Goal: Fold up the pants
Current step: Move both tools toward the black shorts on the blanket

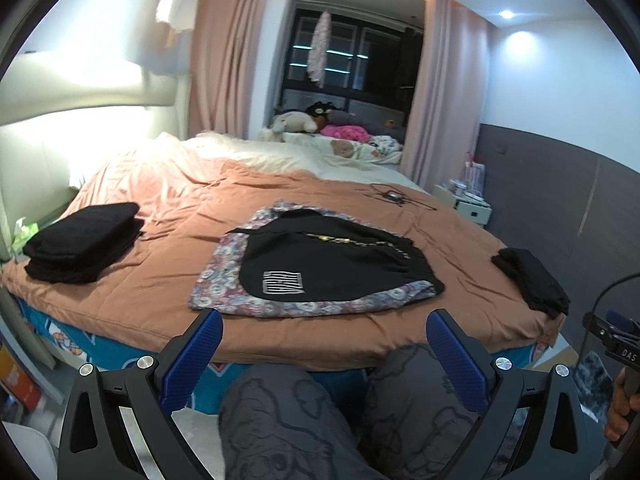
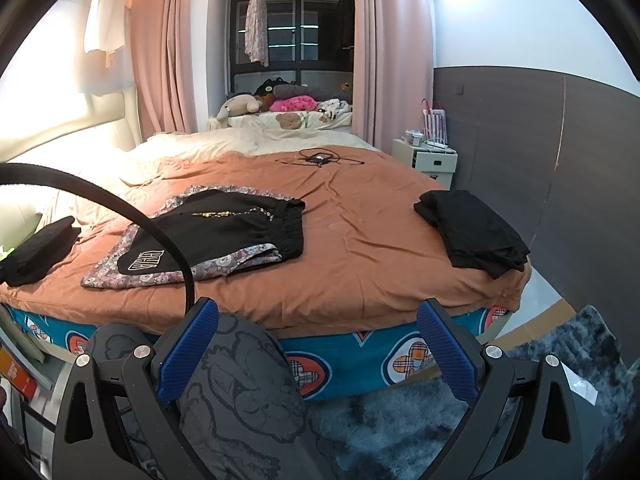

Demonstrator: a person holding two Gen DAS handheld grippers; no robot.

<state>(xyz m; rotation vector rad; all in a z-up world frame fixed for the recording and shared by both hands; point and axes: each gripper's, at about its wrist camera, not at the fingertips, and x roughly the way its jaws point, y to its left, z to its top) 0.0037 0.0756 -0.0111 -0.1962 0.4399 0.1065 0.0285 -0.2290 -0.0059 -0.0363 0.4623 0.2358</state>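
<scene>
Pants (image 1: 332, 264): 2 laid flat, 2 folded piles (image 1: 82, 242) (image 1: 532, 276); L (image 1: 324, 356) & R grippers (image 2: 318, 344), fingers wide, empty.

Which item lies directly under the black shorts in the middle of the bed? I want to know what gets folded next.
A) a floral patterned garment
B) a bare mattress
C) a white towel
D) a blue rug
A: the black shorts rest on a floral patterned garment, whose printed edge shows around them on the orange bedcover.

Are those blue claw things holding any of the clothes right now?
No. Both the left gripper and right gripper are open and empty, short of the black shorts.
</scene>
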